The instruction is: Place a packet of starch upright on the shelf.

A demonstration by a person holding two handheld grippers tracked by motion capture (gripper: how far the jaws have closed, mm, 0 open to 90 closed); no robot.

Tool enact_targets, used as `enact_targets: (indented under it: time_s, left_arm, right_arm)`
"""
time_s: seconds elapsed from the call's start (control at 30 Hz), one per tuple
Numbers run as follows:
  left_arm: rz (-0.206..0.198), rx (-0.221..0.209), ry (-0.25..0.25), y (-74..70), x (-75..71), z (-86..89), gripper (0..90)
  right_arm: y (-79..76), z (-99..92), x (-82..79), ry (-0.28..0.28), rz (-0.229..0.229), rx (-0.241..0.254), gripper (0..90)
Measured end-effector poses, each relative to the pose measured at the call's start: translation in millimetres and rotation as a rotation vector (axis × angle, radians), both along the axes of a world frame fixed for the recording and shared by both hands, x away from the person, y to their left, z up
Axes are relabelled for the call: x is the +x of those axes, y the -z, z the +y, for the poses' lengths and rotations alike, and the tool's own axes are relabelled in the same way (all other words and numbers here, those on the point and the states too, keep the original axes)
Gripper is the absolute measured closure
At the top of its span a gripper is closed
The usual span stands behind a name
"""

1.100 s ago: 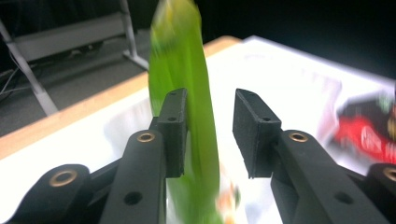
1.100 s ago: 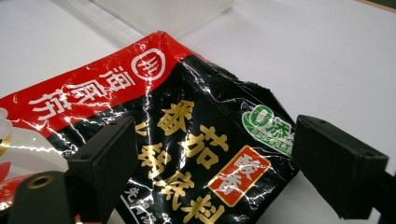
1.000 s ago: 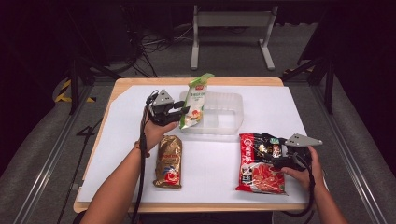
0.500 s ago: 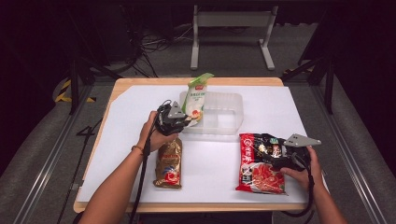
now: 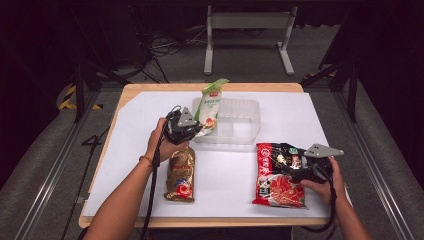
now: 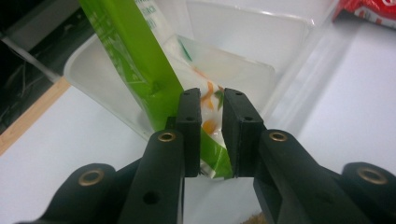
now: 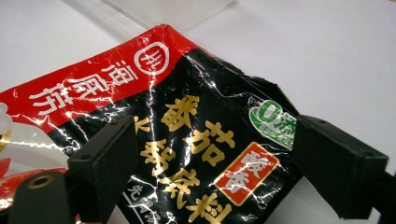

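Your left gripper point(image 6: 212, 135) has matte black jaws with brass-ringed screw holes; your right gripper point(image 5: 305, 167) carries a grey three-cornered plate. Black cables trail; a thin bracelet point(image 5: 145, 159) circles your left wrist.

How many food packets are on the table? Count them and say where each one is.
3. The green-and-white pouch stands tilted in the clear container, at the left hand-held gripper. The brown packet lies front left. The red-and-black packet lies front right, by the right hand-held gripper.
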State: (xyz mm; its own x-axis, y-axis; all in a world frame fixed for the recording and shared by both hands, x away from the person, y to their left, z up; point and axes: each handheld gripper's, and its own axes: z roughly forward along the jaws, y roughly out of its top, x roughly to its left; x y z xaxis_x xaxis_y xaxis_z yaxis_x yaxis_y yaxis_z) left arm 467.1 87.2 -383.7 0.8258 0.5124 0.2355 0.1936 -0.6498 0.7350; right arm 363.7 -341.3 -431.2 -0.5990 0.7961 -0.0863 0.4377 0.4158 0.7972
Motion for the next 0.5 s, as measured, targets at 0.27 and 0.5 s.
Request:
enact_targets:
  time_s: [0.27,0.5]
  left_arm:
    - [0.067,0.063,0.019,12.0,13.5,-15.8,90.0]
    - [0.126,0.113,0.03,12.8,24.1,-26.9,90.0]
  right_arm:
    - [-0.2,2.8,-0.2,-0.014,0.0,-0.011,15.4]
    - [0.0,2.1,-0.7,-0.013,0.0,-0.01,15.4]
